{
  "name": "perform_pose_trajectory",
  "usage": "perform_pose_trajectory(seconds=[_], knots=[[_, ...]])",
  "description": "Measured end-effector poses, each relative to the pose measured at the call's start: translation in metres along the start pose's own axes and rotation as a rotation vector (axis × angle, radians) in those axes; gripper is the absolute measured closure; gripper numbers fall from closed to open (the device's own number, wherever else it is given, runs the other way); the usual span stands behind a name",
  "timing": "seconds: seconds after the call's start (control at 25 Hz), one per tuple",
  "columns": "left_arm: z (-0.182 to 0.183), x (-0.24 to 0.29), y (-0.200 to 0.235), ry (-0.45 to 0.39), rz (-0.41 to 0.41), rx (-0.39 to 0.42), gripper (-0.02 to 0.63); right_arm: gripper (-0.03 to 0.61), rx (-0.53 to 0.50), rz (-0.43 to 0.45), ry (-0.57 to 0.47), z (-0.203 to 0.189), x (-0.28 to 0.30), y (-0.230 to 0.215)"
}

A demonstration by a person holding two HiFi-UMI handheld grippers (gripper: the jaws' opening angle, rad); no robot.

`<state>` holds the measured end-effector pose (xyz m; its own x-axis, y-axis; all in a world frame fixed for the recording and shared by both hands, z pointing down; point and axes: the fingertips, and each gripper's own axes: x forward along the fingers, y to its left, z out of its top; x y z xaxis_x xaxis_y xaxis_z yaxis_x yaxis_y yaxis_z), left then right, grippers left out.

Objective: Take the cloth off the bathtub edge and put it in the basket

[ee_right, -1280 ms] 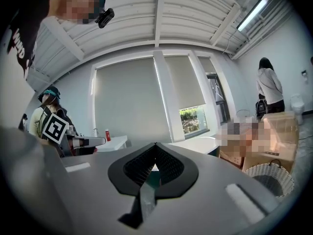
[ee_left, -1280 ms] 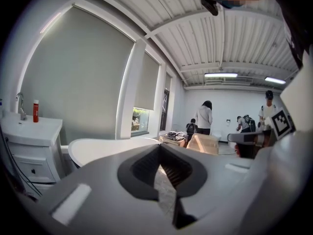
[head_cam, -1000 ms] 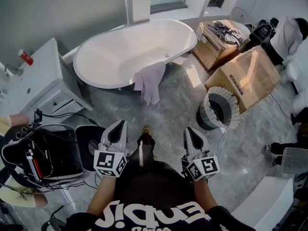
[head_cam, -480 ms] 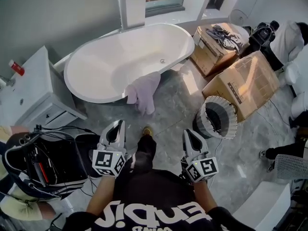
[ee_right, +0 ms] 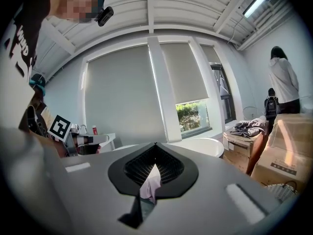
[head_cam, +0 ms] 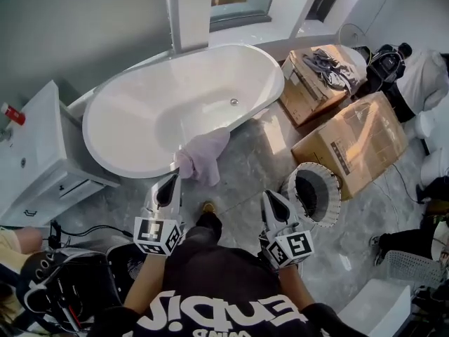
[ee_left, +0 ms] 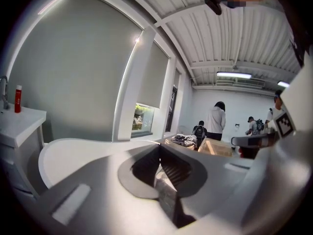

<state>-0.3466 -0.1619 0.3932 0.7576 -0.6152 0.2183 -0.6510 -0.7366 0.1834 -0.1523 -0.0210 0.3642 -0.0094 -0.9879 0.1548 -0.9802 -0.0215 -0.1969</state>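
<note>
The pale pink cloth (head_cam: 202, 156) hung over the near rim of the white oval bathtub (head_cam: 154, 111). The left claw (head_cam: 170, 181) and right claw (head_cam: 270, 199) were closed and empty, short of it. Advised: open one early, pinch the rim fold.

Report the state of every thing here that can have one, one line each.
cloth: draped over the bathtub edge, hanging down outside
bathtub: no water in it
basket: upright on the floor, top open
left gripper: fingers shut, holding nothing
right gripper: fingers shut, holding nothing
large cardboard box: closed
</note>
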Motion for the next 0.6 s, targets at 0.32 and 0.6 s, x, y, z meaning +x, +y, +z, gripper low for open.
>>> perform_pose_trajectory(seconds=[0.32, 0.6], knots=[[0.034, 0.059, 0.028, -0.014, 0.032, 0.013, 0.617, 0.572, -0.02, 0.031, -0.004, 0.032, 0.074, -0.026], [0.048, 0.087, 0.036, -0.009, 0.062, 0.01, 0.617, 0.572, -0.017, 0.066, -0.026, 0.049, 0.117, -0.032]])
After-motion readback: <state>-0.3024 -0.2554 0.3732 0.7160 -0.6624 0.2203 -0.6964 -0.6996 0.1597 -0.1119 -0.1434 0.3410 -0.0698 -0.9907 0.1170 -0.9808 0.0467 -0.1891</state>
